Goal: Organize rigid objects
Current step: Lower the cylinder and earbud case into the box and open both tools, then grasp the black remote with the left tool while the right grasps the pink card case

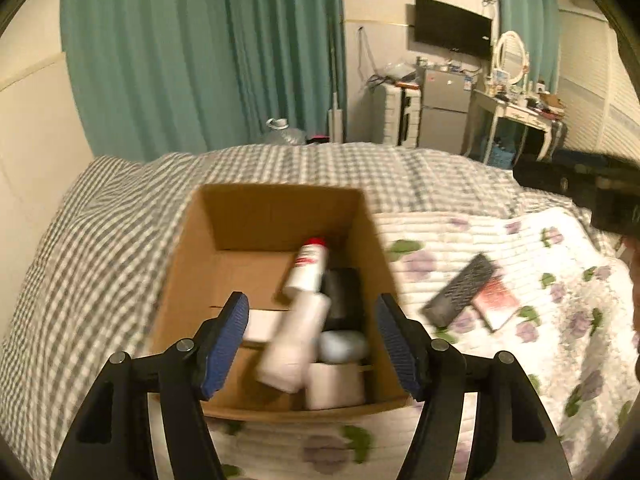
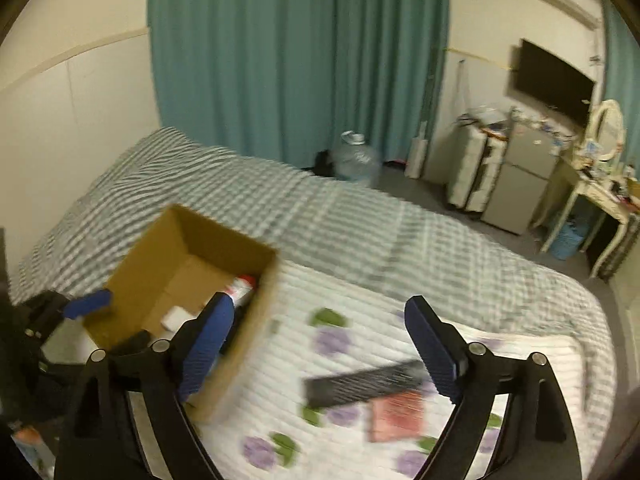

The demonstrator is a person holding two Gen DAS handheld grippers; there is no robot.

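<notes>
An open cardboard box stands on the bed and also shows in the right wrist view. Inside lie a white bottle with a red cap, a larger white bottle, a black object, a pale grey object and white boxes. My left gripper is open and empty just above the box's near side. A black remote and a red flat packet lie on the floral quilt; both also show in the left wrist view, remote, packet. My right gripper is open above them.
The bed has a grey checked cover and a floral quilt. Teal curtains hang behind. A water jug, a small fridge and a cluttered dressing table stand on the far side. The right gripper's body shows at the right edge.
</notes>
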